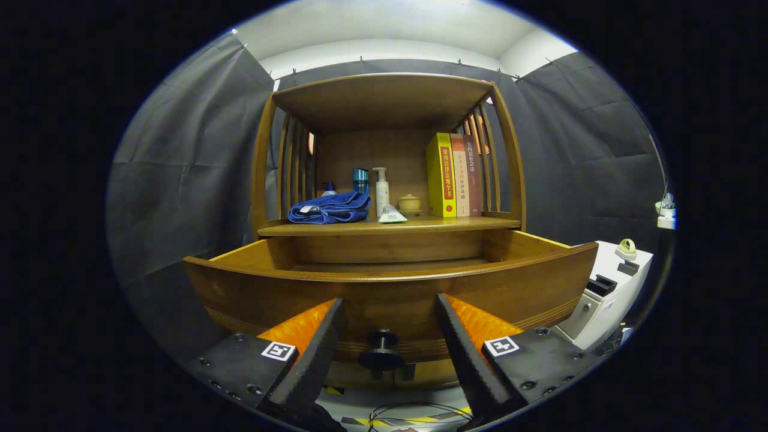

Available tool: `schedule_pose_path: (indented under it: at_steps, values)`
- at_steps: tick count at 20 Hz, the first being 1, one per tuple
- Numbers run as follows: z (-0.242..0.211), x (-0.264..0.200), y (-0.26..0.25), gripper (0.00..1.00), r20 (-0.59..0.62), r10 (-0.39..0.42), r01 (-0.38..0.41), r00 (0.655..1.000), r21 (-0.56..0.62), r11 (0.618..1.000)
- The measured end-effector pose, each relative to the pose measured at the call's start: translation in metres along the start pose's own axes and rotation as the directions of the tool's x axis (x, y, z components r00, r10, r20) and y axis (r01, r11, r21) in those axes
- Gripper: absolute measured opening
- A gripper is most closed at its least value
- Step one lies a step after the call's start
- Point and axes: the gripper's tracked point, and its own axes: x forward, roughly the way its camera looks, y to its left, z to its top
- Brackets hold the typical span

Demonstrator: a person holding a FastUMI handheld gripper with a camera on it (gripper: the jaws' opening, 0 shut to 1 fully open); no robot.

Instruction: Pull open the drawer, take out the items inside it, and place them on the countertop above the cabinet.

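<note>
The gripper (384, 342) gapes around the small black knob (380, 353) of the brown wooden drawer (384, 288) at bottom center; pulling more could tip the drawer out.

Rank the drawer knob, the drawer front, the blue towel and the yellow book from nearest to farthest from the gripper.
1. Drawer knob, between the open gripper fingers.
2. Drawer front, just beyond the knob.
3. Blue towel, on the countertop, left.
4. Yellow book, upright, right; close to the towel in depth, so hard to rank.
</note>
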Motion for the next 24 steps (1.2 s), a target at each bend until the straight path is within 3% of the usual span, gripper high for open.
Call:
schedule_pose_path:
  at_steps: [9,24]
  values:
    - [-0.002,0.009,-0.002,0.99,-0.033,-0.017,0.015,0.999,-0.033,0.999]
    - [0.013,0.098,-0.002,0.98,-0.063,-0.026,0.024,0.998,-0.038,0.999]
